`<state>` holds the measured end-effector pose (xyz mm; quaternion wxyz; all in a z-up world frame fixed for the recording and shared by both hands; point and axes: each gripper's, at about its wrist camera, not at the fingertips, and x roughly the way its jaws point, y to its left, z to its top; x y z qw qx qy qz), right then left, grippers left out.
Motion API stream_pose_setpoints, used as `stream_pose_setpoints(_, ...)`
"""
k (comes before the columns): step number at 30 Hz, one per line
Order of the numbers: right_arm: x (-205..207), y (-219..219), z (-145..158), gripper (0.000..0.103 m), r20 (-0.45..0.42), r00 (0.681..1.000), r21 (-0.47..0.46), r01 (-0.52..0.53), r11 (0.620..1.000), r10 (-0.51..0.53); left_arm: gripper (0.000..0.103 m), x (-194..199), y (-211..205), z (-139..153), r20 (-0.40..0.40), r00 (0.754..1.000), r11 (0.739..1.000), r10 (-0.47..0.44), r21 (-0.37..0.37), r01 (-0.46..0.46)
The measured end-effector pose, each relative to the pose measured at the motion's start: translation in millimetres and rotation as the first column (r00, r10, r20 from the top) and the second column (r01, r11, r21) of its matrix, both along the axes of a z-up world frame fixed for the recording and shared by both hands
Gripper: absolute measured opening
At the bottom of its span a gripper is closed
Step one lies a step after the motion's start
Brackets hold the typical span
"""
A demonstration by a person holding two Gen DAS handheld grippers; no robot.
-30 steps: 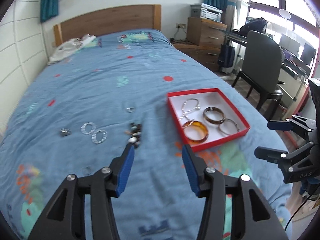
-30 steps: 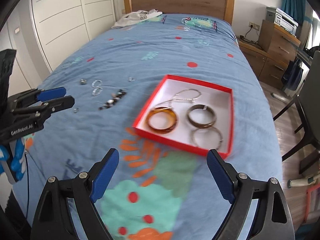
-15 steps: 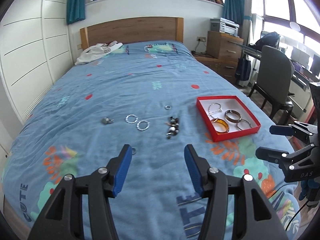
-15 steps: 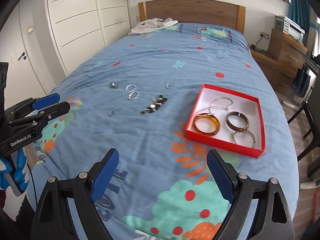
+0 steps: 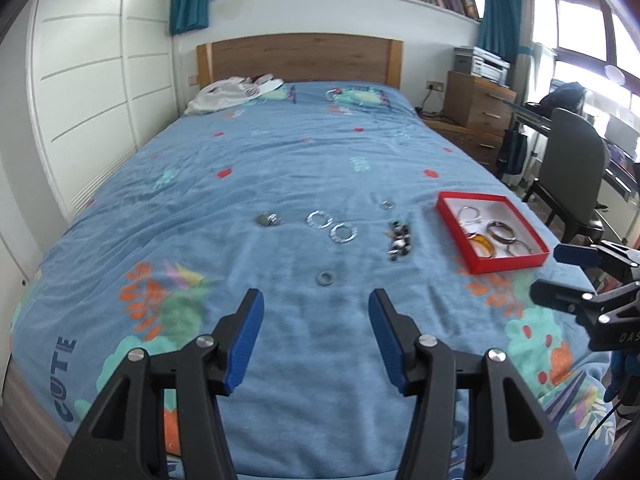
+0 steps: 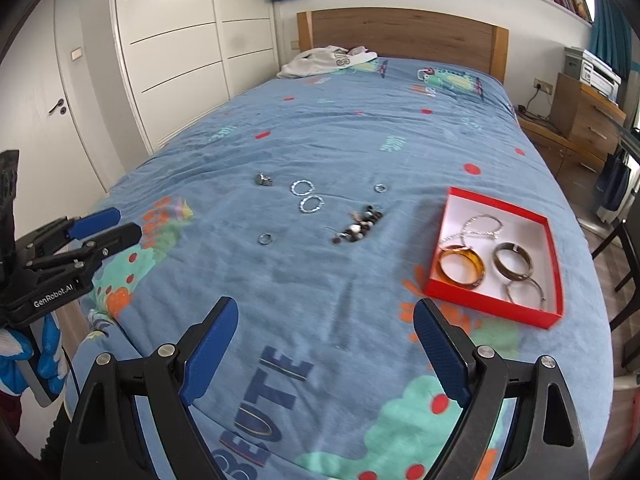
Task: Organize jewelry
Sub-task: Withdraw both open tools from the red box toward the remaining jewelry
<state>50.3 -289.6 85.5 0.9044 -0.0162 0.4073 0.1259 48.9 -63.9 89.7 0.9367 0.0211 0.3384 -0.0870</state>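
Both claws, the left gripper [image 5: 316,332] and right gripper [image 6: 326,336], gape empty, and the small ring [image 5: 326,278] mid-bed could sink into the soft cover [image 5: 280,168] when pinched.

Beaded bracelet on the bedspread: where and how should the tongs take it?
Grip the beaded bracelet across the narrow middle of its heap, coming straight down from above. It lies as a loose, elongated clump flat on the soft bedspread, so a side approach would likely scatter it.
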Motion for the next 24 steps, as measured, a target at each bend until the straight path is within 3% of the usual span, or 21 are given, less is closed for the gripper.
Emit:
stream_pose_setpoints(11,32,12,-39,0.087,-0.016,1.0,0.029,-0.004,1.0,0.005,0.053,37,53,-64,-0.124,0.987,0.993,0.104,-0.042,-0.11)
stream_pose_setpoints(24,84,12,-76,0.084,-0.062,0.998,0.081,-0.014,0.997,0.019,0.053,92,21,-98,-0.178,0.984,0.998,0.019,-0.06,-0.03)
